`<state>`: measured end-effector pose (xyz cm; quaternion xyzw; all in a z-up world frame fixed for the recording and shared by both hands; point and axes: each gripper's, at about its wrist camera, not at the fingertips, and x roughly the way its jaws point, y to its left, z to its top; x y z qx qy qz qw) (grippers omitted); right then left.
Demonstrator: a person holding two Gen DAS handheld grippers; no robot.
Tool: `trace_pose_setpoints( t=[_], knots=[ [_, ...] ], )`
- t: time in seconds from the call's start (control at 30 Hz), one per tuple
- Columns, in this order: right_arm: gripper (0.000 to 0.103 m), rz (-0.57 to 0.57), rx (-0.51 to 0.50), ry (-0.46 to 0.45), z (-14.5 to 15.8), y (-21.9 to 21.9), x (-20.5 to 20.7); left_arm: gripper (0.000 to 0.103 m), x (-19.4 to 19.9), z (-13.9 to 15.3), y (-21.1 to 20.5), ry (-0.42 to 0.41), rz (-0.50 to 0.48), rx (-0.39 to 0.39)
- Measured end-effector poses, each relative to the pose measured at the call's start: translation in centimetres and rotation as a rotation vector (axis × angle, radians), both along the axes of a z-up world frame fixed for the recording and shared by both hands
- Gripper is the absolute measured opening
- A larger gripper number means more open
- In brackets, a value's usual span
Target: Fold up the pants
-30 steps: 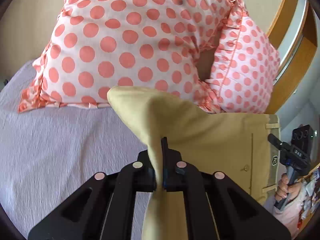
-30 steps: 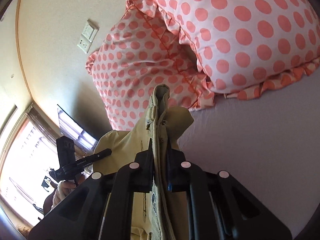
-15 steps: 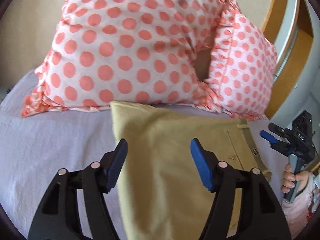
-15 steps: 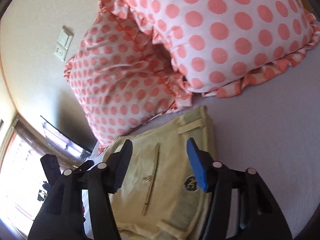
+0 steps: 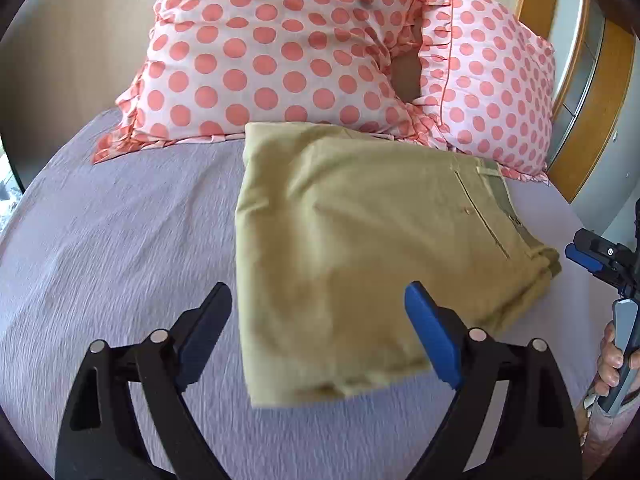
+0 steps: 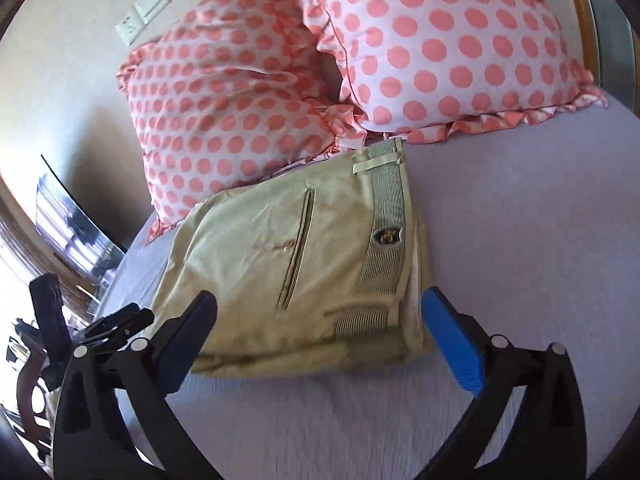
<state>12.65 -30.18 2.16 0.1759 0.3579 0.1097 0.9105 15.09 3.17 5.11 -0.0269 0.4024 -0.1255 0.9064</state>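
The khaki pants [image 5: 360,248] lie folded into a flat stack on the lavender bed sheet [image 5: 120,240], just below the pillows. In the right wrist view the pants [image 6: 288,264] show a back pocket and the striped waistband [image 6: 384,240] on the right side. My left gripper [image 5: 320,328] is open and empty, hovering over the stack's near edge. My right gripper [image 6: 320,328] is open and empty, hovering over the near waistband end. The right gripper also shows at the right edge of the left wrist view [image 5: 600,260].
Two pink polka-dot pillows [image 5: 280,48] [image 5: 492,92] lean against the wall behind the pants. A wooden frame [image 5: 592,112] stands at the right. A wall socket [image 6: 144,12] and a dark screen [image 6: 72,232] show in the right wrist view.
Both grippers were shut on the pants a second ago; both have opened, let the fabric drop flat on the bed, and pulled back and up from it.
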Motion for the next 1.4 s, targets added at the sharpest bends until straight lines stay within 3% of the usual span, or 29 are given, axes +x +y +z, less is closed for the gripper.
trace_pose_setpoints(
  t=[0.17,0.23,0.33,0.43,0.5,0.57,0.9,1.4],
  knots=[
    [0.102,-0.010,-0.142,-0.014,-2.7,3.5,-4.7,0.092,-4.9,-2.4,0.1,0.049,0.029,-0.007],
    [0.102,-0.005,-0.174,-0.003,-3.6,4.6,-5.5,0.094,-6.4,-2.5,-0.7,-0.014,0.047,0.060],
    [0.102,-0.019,-0.230,-0.009,-4.2,6.1,-6.0,0.098,-7.5,-2.9,-1.2,-0.012,0.031,0.039],
    [0.102,-0.032,-0.242,0.010,-5.0,6.7,-6.4,0.101,-8.1,-3.5,-2.0,-0.048,0.031,0.103],
    [0.102,-0.047,-0.304,-0.005,-5.3,7.5,-6.7,0.101,-8.7,-3.9,-2.7,-0.087,0.038,0.164],
    [0.102,-0.064,-0.403,-0.032,-5.8,8.8,-7.2,0.101,-9.0,-4.2,-2.5,-0.111,0.058,0.144],
    [0.102,-0.121,-0.388,-0.118,-6.3,8.7,-8.2,0.101,-9.7,-4.5,-2.5,-0.172,0.075,0.141],
    [0.102,-0.123,-0.390,-0.133,-6.4,8.7,-8.4,0.101,-9.8,-4.5,-2.5,-0.176,0.075,0.142]
  ],
)
